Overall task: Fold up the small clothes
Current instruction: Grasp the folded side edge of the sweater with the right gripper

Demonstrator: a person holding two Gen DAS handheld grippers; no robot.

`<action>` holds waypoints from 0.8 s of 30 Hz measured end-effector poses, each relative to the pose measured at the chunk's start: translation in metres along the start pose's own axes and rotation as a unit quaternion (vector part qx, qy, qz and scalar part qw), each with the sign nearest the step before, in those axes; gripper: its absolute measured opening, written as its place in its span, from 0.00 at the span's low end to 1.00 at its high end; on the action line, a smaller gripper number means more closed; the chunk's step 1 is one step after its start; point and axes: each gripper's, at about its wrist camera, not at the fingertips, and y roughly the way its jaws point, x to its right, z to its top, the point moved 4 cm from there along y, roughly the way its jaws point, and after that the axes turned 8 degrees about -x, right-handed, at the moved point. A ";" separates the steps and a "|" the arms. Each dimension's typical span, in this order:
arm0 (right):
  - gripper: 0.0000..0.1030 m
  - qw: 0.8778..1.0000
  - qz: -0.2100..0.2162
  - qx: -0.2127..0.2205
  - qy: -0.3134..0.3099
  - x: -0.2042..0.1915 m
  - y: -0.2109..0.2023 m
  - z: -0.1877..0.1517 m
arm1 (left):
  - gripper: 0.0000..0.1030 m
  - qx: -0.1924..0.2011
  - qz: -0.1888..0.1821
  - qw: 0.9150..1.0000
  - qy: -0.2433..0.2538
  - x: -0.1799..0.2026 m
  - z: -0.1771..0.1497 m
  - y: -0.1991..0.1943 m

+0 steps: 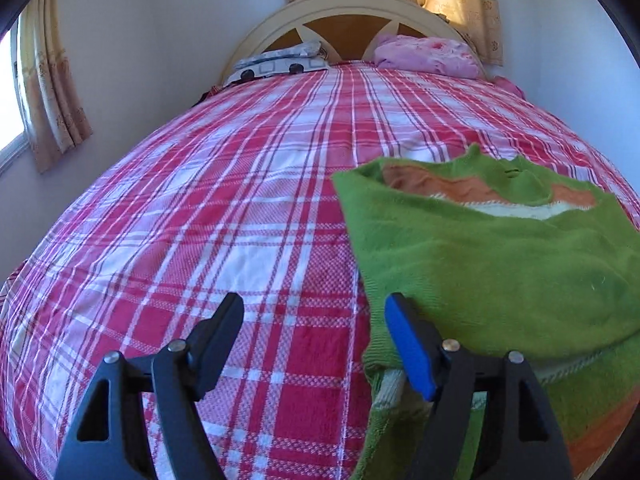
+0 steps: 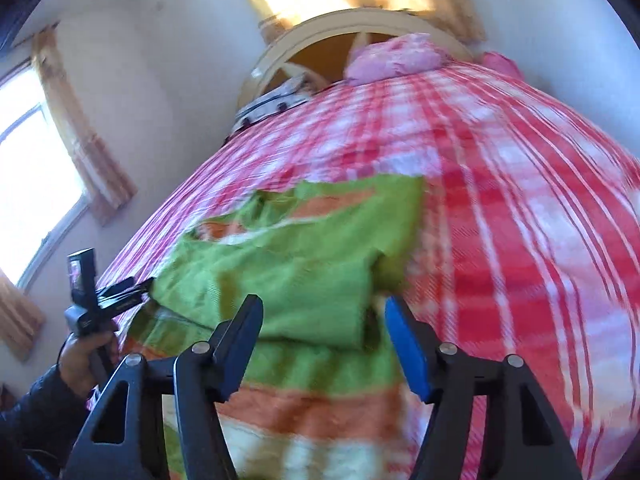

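The sweater (image 1: 492, 264), a soft, light, limp knit, lies partly folded near the bed's (image 1: 224, 208) near edge. Both the left gripper (image 1: 314, 344) and right gripper (image 2: 324, 344) stand apart, empty. Judged best hold: pinch the hem corners.

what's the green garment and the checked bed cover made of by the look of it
Green garment: looks like a soft, fuzzy knit, perhaps wool or acrylic; matte, with a brushed nap and a ribbed hem, plus orange and cream stripes.
Checked bed cover: seems a woven cotton-like cloth; a visible weave texture in the red and white squares, no sheen.
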 end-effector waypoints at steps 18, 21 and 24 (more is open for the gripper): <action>0.01 0.992 -0.123 -0.023 -0.030 -0.007 0.038 0.055 | 0.92 -0.025 -0.021 0.998 -0.048 -0.021 -0.009 0.013; 0.01 0.989 -0.141 -0.040 -0.024 0.003 0.052 0.057 | 0.93 -0.024 -0.019 0.998 -0.053 -0.024 -0.009 0.013; 0.02 0.985 -0.139 -0.100 0.000 0.022 0.081 0.041 | 0.94 -0.023 -0.012 0.998 -0.052 -0.024 -0.009 0.013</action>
